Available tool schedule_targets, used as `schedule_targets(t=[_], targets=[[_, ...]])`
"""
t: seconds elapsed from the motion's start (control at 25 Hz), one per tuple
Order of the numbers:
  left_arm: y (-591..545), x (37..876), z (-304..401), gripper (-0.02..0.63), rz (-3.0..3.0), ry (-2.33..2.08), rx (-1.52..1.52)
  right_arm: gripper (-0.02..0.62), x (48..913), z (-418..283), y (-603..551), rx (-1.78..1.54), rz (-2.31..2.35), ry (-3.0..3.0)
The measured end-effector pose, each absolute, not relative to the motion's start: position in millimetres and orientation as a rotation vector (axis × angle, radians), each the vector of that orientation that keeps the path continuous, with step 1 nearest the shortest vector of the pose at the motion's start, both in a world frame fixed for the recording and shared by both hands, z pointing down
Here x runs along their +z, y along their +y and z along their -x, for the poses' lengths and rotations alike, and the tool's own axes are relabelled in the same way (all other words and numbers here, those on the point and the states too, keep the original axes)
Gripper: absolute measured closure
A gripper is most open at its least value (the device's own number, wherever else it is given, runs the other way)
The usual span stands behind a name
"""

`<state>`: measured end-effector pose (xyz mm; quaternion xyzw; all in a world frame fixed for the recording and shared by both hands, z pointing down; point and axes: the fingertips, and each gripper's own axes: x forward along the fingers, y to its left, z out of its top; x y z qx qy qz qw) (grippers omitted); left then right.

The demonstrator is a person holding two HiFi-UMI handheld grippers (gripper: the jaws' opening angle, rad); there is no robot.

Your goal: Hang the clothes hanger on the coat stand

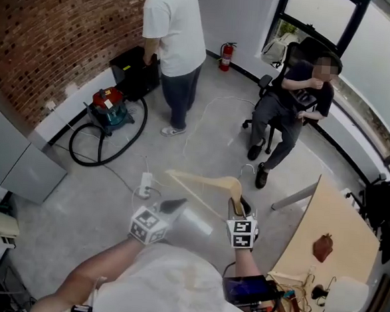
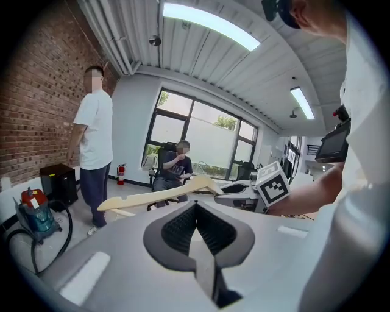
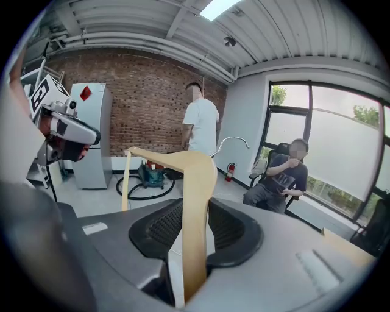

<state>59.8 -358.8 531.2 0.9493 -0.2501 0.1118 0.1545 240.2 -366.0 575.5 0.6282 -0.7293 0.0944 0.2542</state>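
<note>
Grippers sat low in the head view, above a grey floor: the left gripper (image 1: 176, 203) reached forward at the left, and the right gripper (image 1: 237, 207) was beside it at the right. The wooden clothes hanger (image 1: 205, 183) was in the air in front of them. One arm ran down into the right gripper, the other stretched out to the left, and its wire hook (image 1: 248, 168) pointed away from the person. Beyond it a standing person (image 1: 172, 30) in a white shirt faced a brick wall (image 1: 53, 35), near a red and teal vacuum cleaner (image 1: 110, 107). A seated person (image 1: 293, 102) occupied an office chair by the windows, with a fire extinguisher (image 1: 226, 56) against the far wall. A wooden table (image 1: 324, 214) lay at the lower right.

From the left gripper view, the jaws met at their tips with nothing between them. The hanger crossed just past them, not touching, and the right gripper with its marker cube showed to the right.

From the right gripper view, the jaws were clamped on one wooden arm of the hanger, both pads pressing its sides. That arm rose straight up from the jaws to the shoulder, and the other arm ran off to the left toward the left gripper, with the bottom bar dropping from its end.
</note>
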Motion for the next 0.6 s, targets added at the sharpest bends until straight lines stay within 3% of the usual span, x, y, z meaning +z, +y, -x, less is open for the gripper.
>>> schedule_targets(t=[0.6], targets=[[-438.3,521.1,37.2,0.604,-2.689,-0.752,0.215,0.456,541.6,-145.0,-466.3,0.078,-1.639,-1.975]])
